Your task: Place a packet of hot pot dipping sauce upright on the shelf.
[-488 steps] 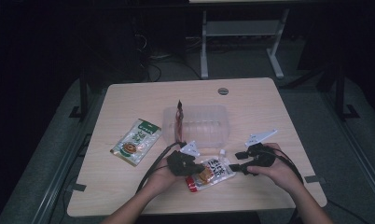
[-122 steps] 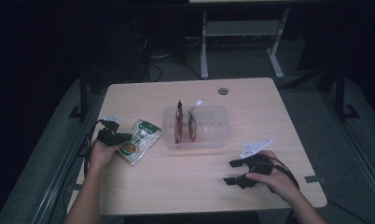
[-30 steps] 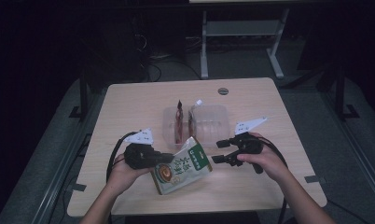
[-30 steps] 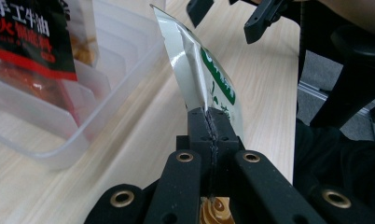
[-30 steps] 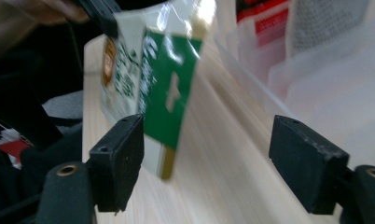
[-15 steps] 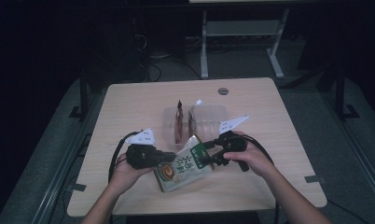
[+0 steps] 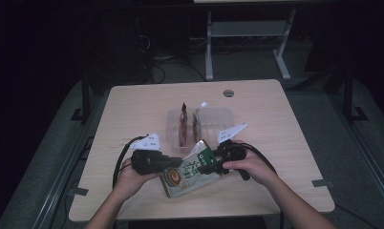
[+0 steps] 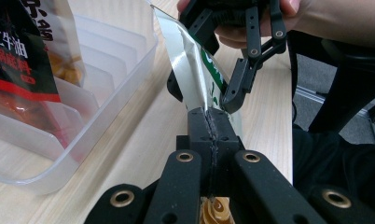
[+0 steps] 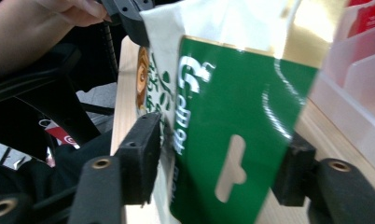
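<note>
Glossy green-and-white foil pouch, flat and crinkled, is pinched tight in the left gripper; the right gripper has been closing, jaws straddling its header.

Sixteen seconds ago both claws worked a small red-and-white packet at the near edge of the worktop, while the green snack bag lay flat at the left. That packet now stands in the clear tray. The left claw went out to the green bag four seconds ago and has carried it to the near middle, clamped on its edge. The right claw has come in from the right, and its jaws have just been closing around the bag's green top.
</note>
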`<state>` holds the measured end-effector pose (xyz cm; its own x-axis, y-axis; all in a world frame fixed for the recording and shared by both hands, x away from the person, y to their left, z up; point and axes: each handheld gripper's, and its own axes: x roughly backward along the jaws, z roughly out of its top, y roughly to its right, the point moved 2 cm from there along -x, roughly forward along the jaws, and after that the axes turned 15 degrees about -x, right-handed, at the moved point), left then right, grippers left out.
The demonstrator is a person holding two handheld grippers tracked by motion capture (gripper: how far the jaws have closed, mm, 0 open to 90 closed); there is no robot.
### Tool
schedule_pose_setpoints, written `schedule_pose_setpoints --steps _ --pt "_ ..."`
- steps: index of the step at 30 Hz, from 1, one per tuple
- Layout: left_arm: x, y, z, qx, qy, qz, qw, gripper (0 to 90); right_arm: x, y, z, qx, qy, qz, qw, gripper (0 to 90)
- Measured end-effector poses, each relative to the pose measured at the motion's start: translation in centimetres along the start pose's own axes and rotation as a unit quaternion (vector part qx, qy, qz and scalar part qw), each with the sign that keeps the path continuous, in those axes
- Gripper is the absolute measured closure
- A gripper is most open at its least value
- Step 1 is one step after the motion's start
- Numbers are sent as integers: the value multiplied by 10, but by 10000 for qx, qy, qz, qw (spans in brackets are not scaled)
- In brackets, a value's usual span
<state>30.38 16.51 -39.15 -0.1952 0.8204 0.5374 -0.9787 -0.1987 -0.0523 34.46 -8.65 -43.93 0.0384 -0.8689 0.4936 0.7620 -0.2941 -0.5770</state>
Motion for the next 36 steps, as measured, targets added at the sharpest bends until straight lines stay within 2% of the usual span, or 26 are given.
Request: schedule_pose_setpoints --steps 1,2,4,5,6,9,10,12,14,17,25,28,31,32,35,36 --pt "0 0 0 0 0 0 10000 900 0 0 0 0 0 0 10000 440" --pt "0 0 0 -10 -21 1 10000 900 -1 0 0 -16 -11 65 10000 507" --pt "-1 0 0 3 -18 -11 10000 900 -1 -1 0 -63 17 87 9999 536" --pt "-2 0 0 -11 -49 -11 10000 900 -1 0 0 -85 27 127 9999 606" --pt "-2 0 0 -11 -49 -11 10000 900 -1 0 0 -85 27 127 9999 606" --pt "-3 -1 -1 17 -40 0 10000 900 0 0 -1 -165 -10 170 9997 695" --pt "-3 -1 -1 17 -40 0 10000 900 0 0 -1 -165 -10 170 9997 695" --pt "-3 -2 -2 30 -20 28 10000 900 1 -1 -1 -102 5 224 9997 763" --pt "-3 -2 -2 27 -29 25 10000 900 1 -2 -1 -99 -10 220 9997 775" --pt "-4 -3 -3 61 -25 13 10000 900 1 -3 -1 -138 -57 274 9995 844" --pt "-9 -3 -6 73 -50 42 10000 899 2 -5 -2 -284 -191 280 9990 896" --pt "-10 -3 -7 4 -97 117 9999 871 3 -6 -2 -274 -226 270 9990 900" --pt "-3 -4 -6 -14 2 289 9996 841 6 -8 -2 -156 -269 238 9992 900" --pt "-3 -4 -6 -14 2 289 9996 827 6 -8 -2 -132 -268 238 9993 900" --pt "6 -4 -6 -19 60 442 9990 827 8 -9 -2 -77 -258 208 9994 900" --pt "10 -3 -5 -74 53 480 9988 896 10 -10 -1 -55 -234 205 9995 900"
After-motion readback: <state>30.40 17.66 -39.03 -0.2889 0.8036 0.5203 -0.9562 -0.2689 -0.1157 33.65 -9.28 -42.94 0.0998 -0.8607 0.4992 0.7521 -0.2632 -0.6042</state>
